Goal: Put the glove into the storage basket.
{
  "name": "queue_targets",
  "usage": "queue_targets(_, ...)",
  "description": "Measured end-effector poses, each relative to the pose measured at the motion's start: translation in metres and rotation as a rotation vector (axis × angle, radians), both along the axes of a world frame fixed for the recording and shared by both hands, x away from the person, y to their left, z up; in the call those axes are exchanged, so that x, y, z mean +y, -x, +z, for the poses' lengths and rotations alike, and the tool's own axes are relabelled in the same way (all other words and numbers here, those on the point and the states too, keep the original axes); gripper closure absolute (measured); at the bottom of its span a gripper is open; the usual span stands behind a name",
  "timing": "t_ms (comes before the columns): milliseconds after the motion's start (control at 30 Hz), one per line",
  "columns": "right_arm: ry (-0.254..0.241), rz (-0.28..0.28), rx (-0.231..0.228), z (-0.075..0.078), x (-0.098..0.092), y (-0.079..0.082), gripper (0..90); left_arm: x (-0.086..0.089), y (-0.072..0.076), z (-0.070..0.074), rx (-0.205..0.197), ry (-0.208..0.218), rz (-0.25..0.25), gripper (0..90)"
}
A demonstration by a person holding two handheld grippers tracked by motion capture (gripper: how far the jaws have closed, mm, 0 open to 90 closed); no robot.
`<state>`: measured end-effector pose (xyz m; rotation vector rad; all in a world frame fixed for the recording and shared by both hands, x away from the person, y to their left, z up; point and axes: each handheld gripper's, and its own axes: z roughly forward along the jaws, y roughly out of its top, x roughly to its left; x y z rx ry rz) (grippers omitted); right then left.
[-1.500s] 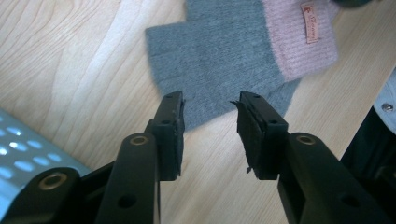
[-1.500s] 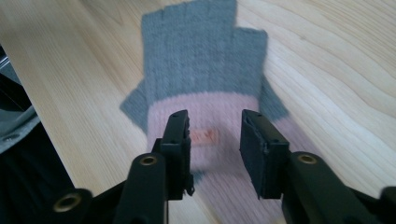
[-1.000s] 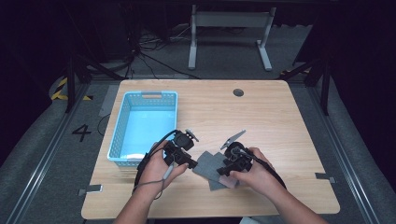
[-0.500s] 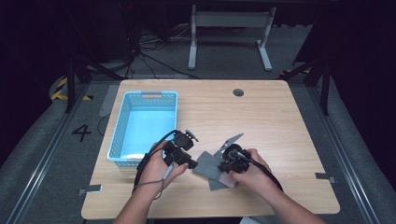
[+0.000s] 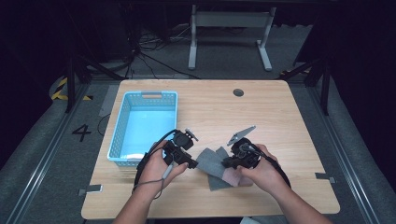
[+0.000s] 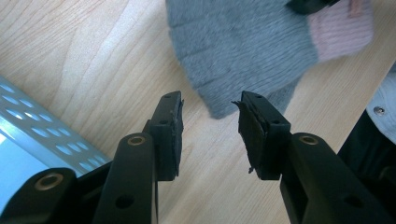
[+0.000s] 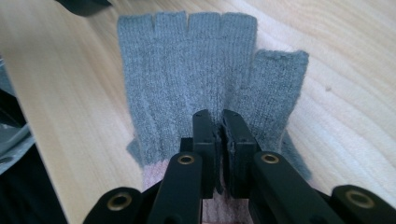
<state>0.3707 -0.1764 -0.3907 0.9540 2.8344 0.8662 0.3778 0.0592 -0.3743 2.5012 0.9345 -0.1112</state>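
The right claw (image 7: 219,122) has just closed and pinches a thin fold of the grey glove (image 7: 205,74) on the bench (image 5: 289,121), near the pink cuff. The left claw (image 6: 210,116) hangs half-open, empty. Knit may slip out; a second glove (image 5: 219,179) beneath could drag along.

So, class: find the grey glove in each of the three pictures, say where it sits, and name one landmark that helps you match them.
High view: the grey glove lies low in the middle of the picture, between the two hands.
Left gripper view: it is at top centre, beyond the open tongs.
Right gripper view: it is in the centre, pinched by the shut tongs.
Shared landmark: the glove's pink cuff, which all three views show.
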Motion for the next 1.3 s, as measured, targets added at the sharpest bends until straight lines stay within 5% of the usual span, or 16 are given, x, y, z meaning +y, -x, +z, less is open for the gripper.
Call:
queue_targets(300, -0.008, 0.031, -0.026, 0.022, -0.013, -0.002, 85.3, 0.003, -0.001, 0.003, -0.013, 0.021, 0.012, 59.8)
queue_targets(700, -0.003, 0.057, -0.018, 0.033, -0.034, -0.007, 85.2, 0.003, -0.004, 0.007, -0.004, 0.047, 0.005, 60.5)
queue_targets(1000, 0.034, 0.171, -0.040, 0.031, -0.052, -0.012, 85.2, 0.001, -0.006, 0.007, -0.013, 0.041, 0.004, 60.4)
queue_targets(1300, 0.038, 0.277, -0.043, 0.025, -0.048, -0.014, 85.2, 0.002, -0.005, 0.008, -0.011, 0.036, 0.005, 60.4)
